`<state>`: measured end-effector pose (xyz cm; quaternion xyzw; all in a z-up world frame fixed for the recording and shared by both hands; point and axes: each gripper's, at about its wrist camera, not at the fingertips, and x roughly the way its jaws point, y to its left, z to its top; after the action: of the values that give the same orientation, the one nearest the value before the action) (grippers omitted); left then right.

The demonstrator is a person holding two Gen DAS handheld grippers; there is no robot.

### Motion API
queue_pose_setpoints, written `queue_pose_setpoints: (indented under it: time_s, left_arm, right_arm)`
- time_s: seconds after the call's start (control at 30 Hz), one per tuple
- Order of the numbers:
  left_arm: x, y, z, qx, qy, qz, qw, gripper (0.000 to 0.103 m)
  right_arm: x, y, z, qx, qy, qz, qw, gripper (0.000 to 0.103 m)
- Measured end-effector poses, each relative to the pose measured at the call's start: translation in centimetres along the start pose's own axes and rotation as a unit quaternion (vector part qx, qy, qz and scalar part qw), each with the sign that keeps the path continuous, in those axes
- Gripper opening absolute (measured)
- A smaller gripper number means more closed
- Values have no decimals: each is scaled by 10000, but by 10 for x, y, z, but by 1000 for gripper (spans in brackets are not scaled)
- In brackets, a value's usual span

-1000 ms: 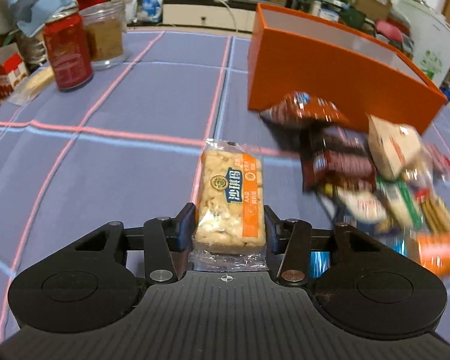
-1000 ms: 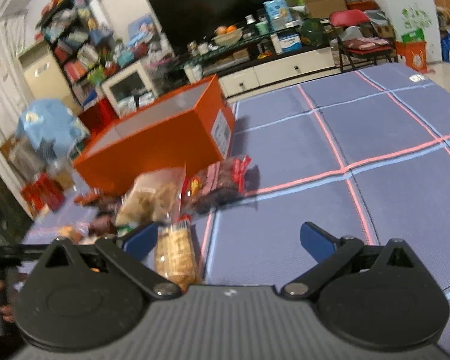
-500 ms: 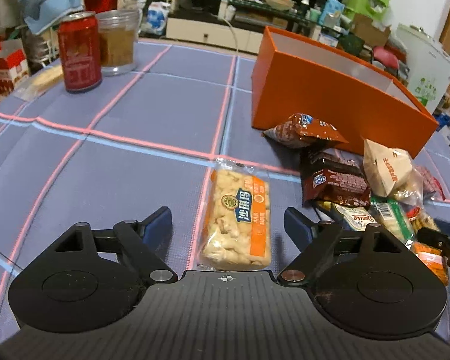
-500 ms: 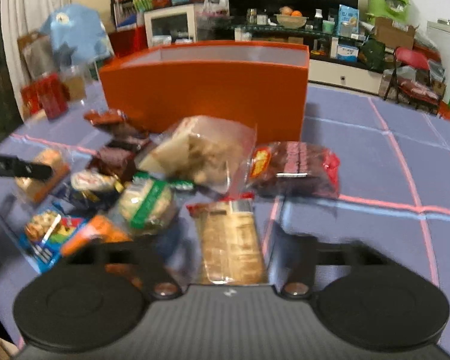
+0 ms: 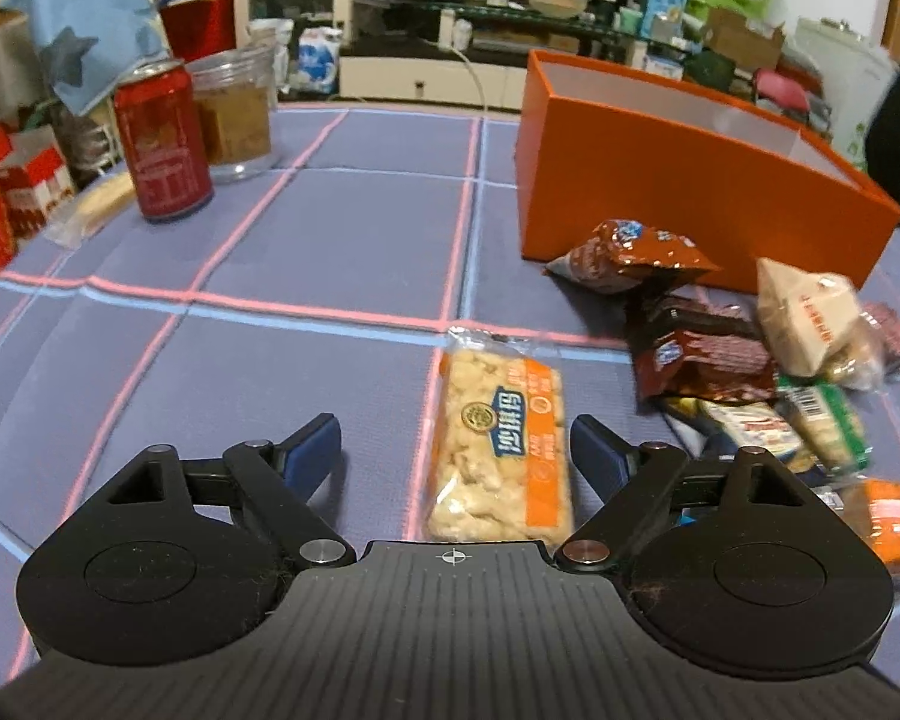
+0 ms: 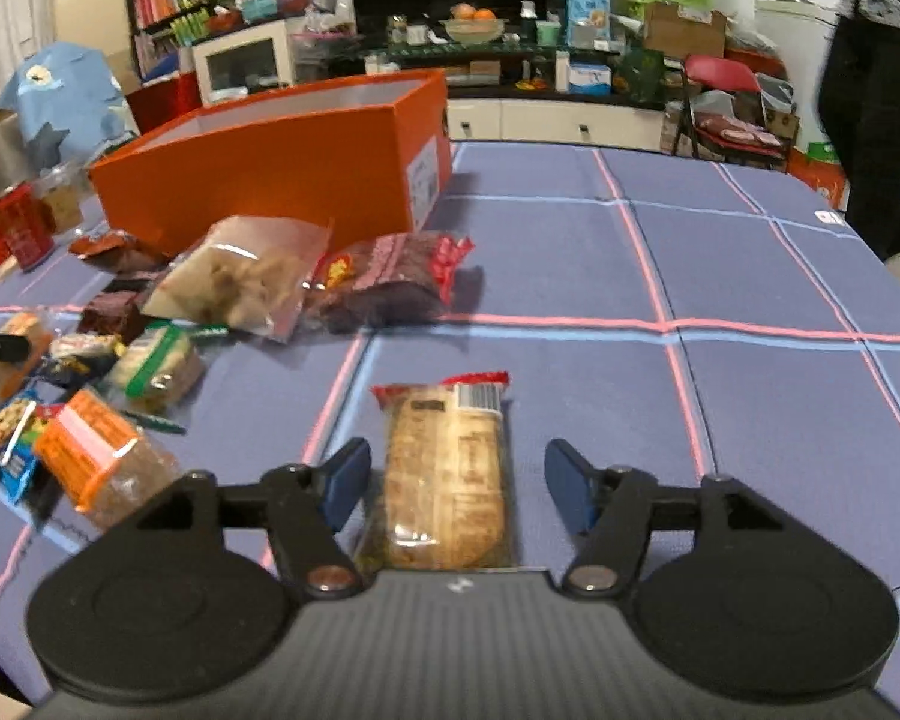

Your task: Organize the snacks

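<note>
In the left wrist view an orange-labelled puffed rice bar [image 5: 501, 450] lies flat on the cloth between the jaws of my left gripper [image 5: 453, 444], which are opening and do not touch it. In the right wrist view a clear-wrapped cracker pack with red ends [image 6: 447, 474] lies between the jaws of my right gripper [image 6: 456, 483]; they are opening too, with gaps on both sides. An open orange box [image 5: 678, 180] [image 6: 282, 168] stands behind a heap of snack packets [image 5: 744, 360] [image 6: 150, 336].
A red can [image 5: 162, 144], a clear jar [image 5: 234, 108] and red cartons [image 5: 6, 198] stand at the far left of the blue checked tablecloth [image 6: 750, 276]. A person in dark clothes [image 6: 870, 78] stands by the table's far right corner. Shelves and clutter fill the room behind.
My left gripper let go of the rice bar, which now lies flat. My right gripper closed on the cracker pack, carried it right of the heap, and has released it there.
</note>
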<state>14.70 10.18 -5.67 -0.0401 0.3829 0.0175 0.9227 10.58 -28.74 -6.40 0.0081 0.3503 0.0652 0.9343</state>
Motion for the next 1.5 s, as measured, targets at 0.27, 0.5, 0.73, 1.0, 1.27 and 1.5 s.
queue_pose_setpoints:
  time_s: [0.27, 0.5, 0.73, 1.0, 1.27, 1.5]
  left_arm:
    - [9, -10, -4, 254, 73, 74, 9996, 49]
    - [11, -15, -6, 352, 40, 111, 9993, 50]
    - [7, -14, -6, 426, -71, 8, 9991, 6]
    - [-5, -18, -20, 702, -15, 287, 9971, 56]
    - [-3, -13, -16, 560, -99, -45, 9984, 8]
    - [-33, -14, -4, 340, -551, -300, 9974, 8]
  right_arm:
    - [8, 12, -2, -230, 128, -59, 9996, 68]
    - [7, 13, -5, -240, 71, -123, 9996, 67]
    - [2, 17, -6, -339, 15, -106, 9994, 36]
    - [-3, 10, -13, -311, 35, -73, 9995, 66]
    - [-8, 9, -14, -312, -10, 64, 9995, 37]
    - [-27, -13, -4, 514, -411, 288, 9974, 37]
